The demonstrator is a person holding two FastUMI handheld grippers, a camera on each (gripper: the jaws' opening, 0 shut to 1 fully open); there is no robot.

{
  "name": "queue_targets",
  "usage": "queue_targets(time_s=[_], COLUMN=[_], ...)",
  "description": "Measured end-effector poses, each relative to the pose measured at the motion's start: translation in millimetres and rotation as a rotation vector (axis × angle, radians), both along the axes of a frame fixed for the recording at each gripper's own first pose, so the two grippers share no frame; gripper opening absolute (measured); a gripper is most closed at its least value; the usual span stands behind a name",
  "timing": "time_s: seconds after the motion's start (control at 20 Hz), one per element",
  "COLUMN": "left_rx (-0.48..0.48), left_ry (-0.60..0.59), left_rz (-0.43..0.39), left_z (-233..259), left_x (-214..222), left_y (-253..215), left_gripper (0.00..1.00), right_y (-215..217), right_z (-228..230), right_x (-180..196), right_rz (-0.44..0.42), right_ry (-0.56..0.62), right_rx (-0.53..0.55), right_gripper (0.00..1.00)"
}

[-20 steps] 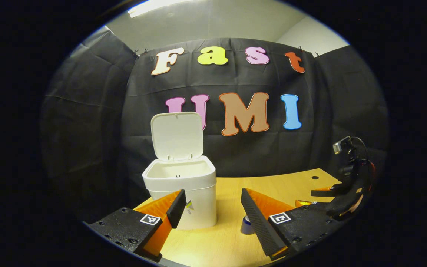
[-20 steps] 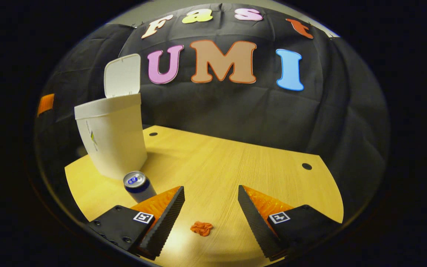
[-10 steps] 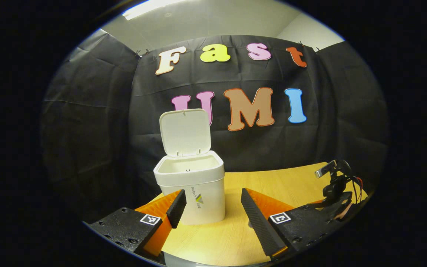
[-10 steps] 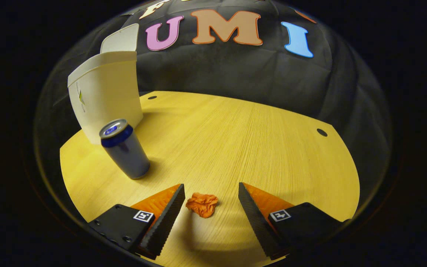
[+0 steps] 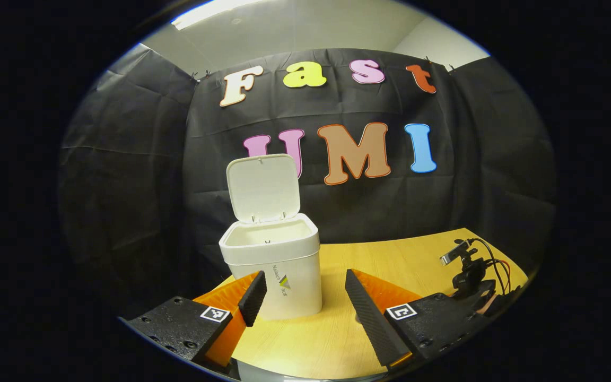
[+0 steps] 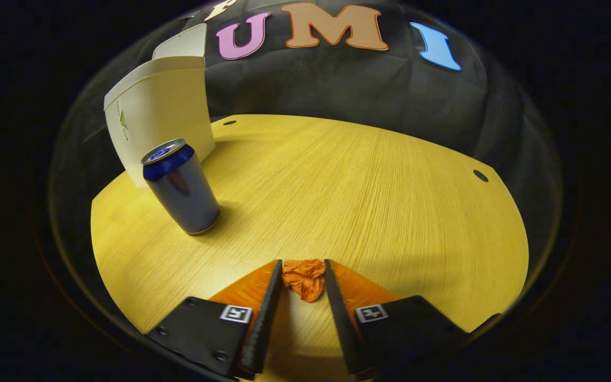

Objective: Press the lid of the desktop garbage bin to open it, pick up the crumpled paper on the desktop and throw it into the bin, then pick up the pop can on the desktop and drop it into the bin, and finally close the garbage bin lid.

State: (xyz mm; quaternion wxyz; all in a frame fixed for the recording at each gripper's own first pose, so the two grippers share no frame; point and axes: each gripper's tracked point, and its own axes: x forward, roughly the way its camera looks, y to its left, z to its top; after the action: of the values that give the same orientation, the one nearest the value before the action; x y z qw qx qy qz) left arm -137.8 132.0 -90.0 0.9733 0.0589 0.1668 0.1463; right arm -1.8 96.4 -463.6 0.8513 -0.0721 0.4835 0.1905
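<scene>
Both fingers of right gripper [image 6: 304, 278] pinching crumpled paper [image 6: 304, 278] low over desktop [image 6: 369, 185], open bin [image 6: 162, 119] far ahead and left past upright pop can [image 6: 181, 187]; left gripper [image 5: 301, 289] spread, idle, directly facing bin.

A wooden table [image 6: 369, 191] with a pale yellow, fine-grained top spreads across the right gripper view, its far edge curved; two small dark round holes sit in it, one [image 6: 480, 175] near the right rim and one [image 6: 229, 122] near the back left. In the left gripper view the same tabletop [image 5: 390, 260] shows as a narrow band in front of the booth wall [image 5: 125, 175], a black creased cloth hung in panels. Above the cloth runs a plain light ceiling [image 5: 305, 26] with a bright strip lamp [image 5: 204, 10] at the upper left
</scene>
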Motion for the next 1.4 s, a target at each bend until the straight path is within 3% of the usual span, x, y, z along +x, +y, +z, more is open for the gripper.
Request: queue_targets(time_s=[0.05,0.1,0.2,0.25,0.3,0.35,0.55,0.7,0.75,1.1,1.4], left_rx=[-0.003,-0.006,-0.010,-0.010,-0.010,-0.008,-0.013,-0.025,-0.029,-0.055,-0.085], left_ry=[-0.003,-0.003,-0.003,-0.003,-0.003,-0.004,0.001,0.003,0.001,-0.014,-0.024], left_rz=[-0.004,-0.008,-0.015,-0.019,-0.022,-0.026,-0.043,-0.065,-0.072,-0.094,-0.061], left_z=[1,-1,-2,-2,-2,-1,-5,-8,-8,-11,-14], left_x=[1,2,4,5,5,6,11,16,19,26,15], left_y=[-1,-2,-3,-4,-4,-3,-5,-9,-10,-5,19], left_gripper=[0.91,0.91,0.91,0.91,0.94,0.91,0.91,0.94,0.91,0.91,0.91], right_y=[2,2,3,4,4,4,17,34,43,101,157], right_z=[1,3,2,2,9,9,55,129,152,300,374], right_x=[-1,-1,-2,-3,-5,-5,10,34,39,76,89], right_rz=[0.000,0.003,0.011,0.022,0.022,0.024,0.010,0.010,0.019,0.135,0.244], right_ry=[0.000,0.007,0.006,0.007,0.010,0.014,-0.070,-0.195,-0.230,-0.494,-0.609], right_rx=[0.020,0.024,0.043,0.050,0.069,0.069,0.157,0.270,0.301,0.455,0.518], right_gripper=[0.50,0.48,0.33,0.34,0.30,0.26,0.27,0.25,0.25,0.25,0.25])
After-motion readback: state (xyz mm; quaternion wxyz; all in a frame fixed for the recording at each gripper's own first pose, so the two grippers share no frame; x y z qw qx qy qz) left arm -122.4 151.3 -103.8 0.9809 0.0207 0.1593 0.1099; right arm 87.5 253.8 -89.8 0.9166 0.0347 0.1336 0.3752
